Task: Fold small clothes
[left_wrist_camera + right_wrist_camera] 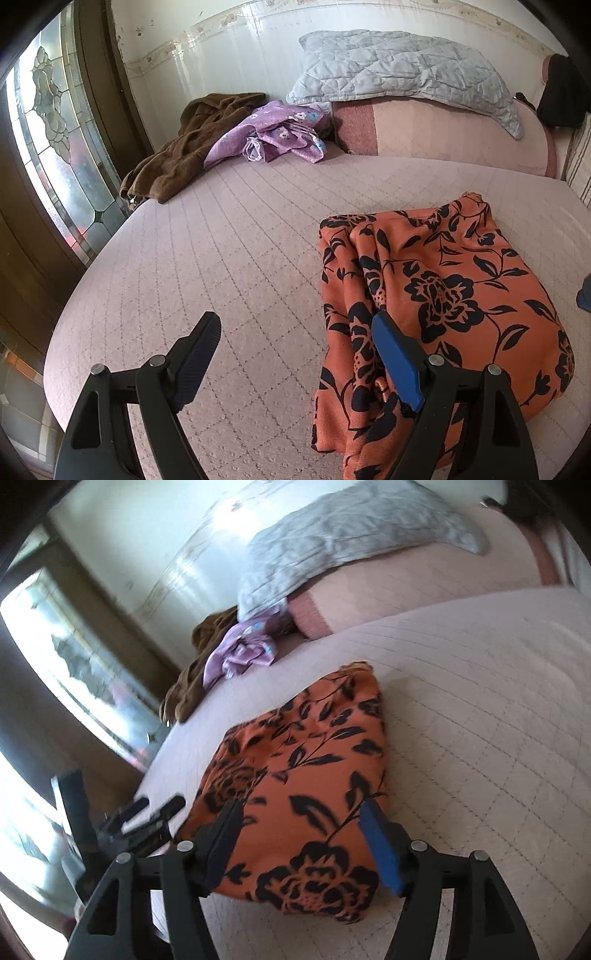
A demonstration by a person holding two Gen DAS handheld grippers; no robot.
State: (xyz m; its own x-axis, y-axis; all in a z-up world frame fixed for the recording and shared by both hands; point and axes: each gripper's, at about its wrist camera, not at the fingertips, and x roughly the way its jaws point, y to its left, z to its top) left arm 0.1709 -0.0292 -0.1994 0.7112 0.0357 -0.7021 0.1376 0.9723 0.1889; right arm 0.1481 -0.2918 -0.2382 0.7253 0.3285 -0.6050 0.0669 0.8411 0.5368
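An orange floral garment (443, 295) is seen lying folded into a compact, roughly rectangular bundle on the pink quilted bed cover (221, 258), near the front edge of the bed. Its folding is judged to be largely done, though the side nearest the left gripper (295, 354) is left bunched and uneven, with a loose flap trailing toward the bed's edge. The left gripper is held wide, nothing being gripped; its blue-padded finger is seen in front of the bunched side of the bundle, and contact cannot be told. The right gripper (299, 834) is also spread apart above the near end of the same bundle, with cloth seen between the jaws but not pinched by the pads, so the garment is judged to be released. Further back, a brown garment (177, 147) and a purple flowered garment (273, 133) are seen crumpled in a heap beside a grey quilted pillow (399, 70). These two are taken to be still unfolded, so most of the task is judged to remain
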